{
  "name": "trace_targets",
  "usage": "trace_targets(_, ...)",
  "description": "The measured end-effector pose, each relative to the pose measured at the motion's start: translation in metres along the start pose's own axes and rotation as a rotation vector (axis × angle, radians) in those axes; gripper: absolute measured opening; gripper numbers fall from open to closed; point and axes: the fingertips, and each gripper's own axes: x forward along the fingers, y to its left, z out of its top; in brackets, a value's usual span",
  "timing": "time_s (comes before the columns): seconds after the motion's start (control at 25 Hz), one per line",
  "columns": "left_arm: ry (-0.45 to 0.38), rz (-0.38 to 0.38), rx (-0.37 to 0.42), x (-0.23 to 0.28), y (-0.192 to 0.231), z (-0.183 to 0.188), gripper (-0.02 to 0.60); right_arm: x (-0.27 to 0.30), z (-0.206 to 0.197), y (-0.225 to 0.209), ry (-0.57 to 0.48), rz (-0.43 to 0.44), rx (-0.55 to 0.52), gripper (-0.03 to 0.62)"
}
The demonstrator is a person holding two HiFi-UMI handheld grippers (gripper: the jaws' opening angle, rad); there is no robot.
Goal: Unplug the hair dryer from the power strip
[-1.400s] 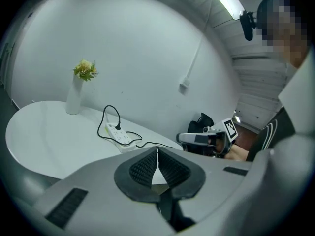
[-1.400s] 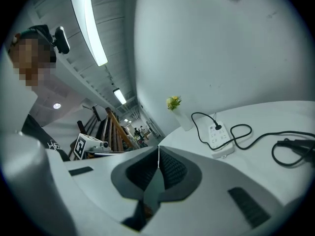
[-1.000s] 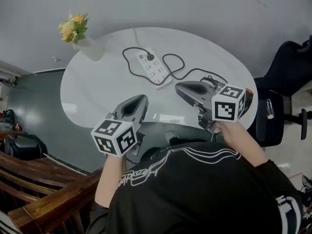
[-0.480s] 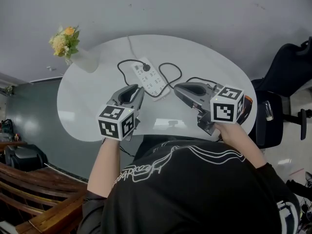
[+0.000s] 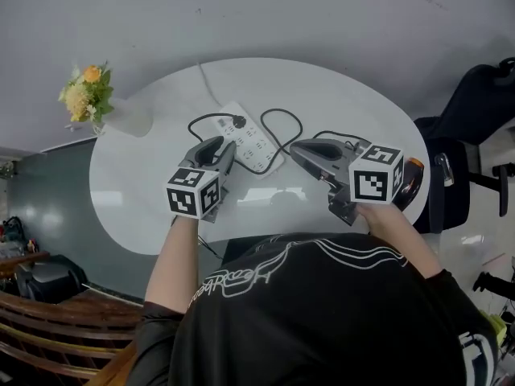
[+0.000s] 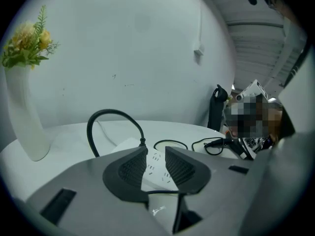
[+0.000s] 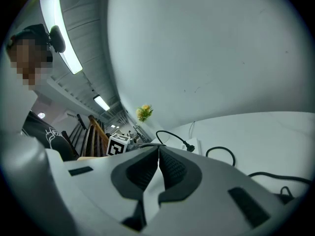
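Vase (image 5: 129,121) beside power strip (image 5: 251,139), cable (image 6: 109,111) arching ahead

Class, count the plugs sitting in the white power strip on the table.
1: a black plug at the far end of the power strip. The other sockets in view look empty; the left gripper may hide some.

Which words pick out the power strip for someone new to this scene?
Find the white oval table. Near its middle, right of the flower vase, lies the power strip: a flat white slab with rows of sockets. It alone has a black plug standing in its far end.
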Motion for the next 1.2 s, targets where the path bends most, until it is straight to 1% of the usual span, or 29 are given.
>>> trace_targets(0.04, 0.008, -0.014, 0.007, 0.005, 0.002, -0.004, 0.1, 0.003, -0.001, -0.004, 0.007, -0.007, 0.006, -0.003)
trace_targets(0.16, 0.031, -0.049, 0.036, 0.02, 0.008, -0.014, 0.138, 0.01, -0.004, -0.017, 0.025, -0.035, 0.022, -0.003)
trace_targets(0.28, 0.062, -0.054, 0.075, 0.031, 0.012, -0.025, 0.138, 0.015, -0.007, -0.022, 0.036, -0.045, 0.04, -0.003)
trace_targets(0.44, 0.097, -0.056, 0.149, 0.044, 0.013, -0.036, 0.14, 0.019, -0.011, -0.026, 0.058, -0.045, 0.043, -0.003)
trace_targets(0.52, 0.113, -0.059, 0.158, 0.047, 0.015, -0.04, 0.14, 0.022, -0.011, -0.029, 0.062, -0.047, 0.044, -0.003)
trace_targets(0.68, 0.113, -0.074, 0.145, 0.053, 0.015, -0.043, 0.138, 0.024, -0.013, -0.037, 0.072, -0.052, 0.045, -0.003)
trace_targets(0.72, 0.12, -0.073, 0.151, 0.054, 0.016, -0.045, 0.138, 0.025, -0.013, -0.039, 0.073, -0.051, 0.047, -0.003)
trace_targets(0.8, 0.139, -0.058, 0.193, 0.056, 0.017, -0.049, 0.138, 0.029, -0.012, -0.042, 0.074, -0.048, 0.057, -0.003)
trace_targets(0.84, 0.141, -0.048, 0.22, 0.056, 0.017, -0.051, 0.124, 0.031, -0.012, -0.043, 0.077, -0.046, 0.063, -0.003)
trace_targets(0.92, 0.125, -0.038, 0.245, 0.056, 0.017, -0.051, 0.124, 0.034, -0.014, -0.045, 0.091, -0.045, 0.065, -0.003)
trace_targets(1.04, 0.098, -0.038, 0.241, 0.057, 0.017, -0.05, 0.124, 0.041, -0.014, -0.048, 0.108, -0.047, 0.057, -0.003)
trace_targets(1.2, 0.1, -0.025, 0.235, 0.056, 0.018, -0.051, 0.124, 0.049, -0.012, -0.049, 0.104, -0.038, 0.07, -0.003)
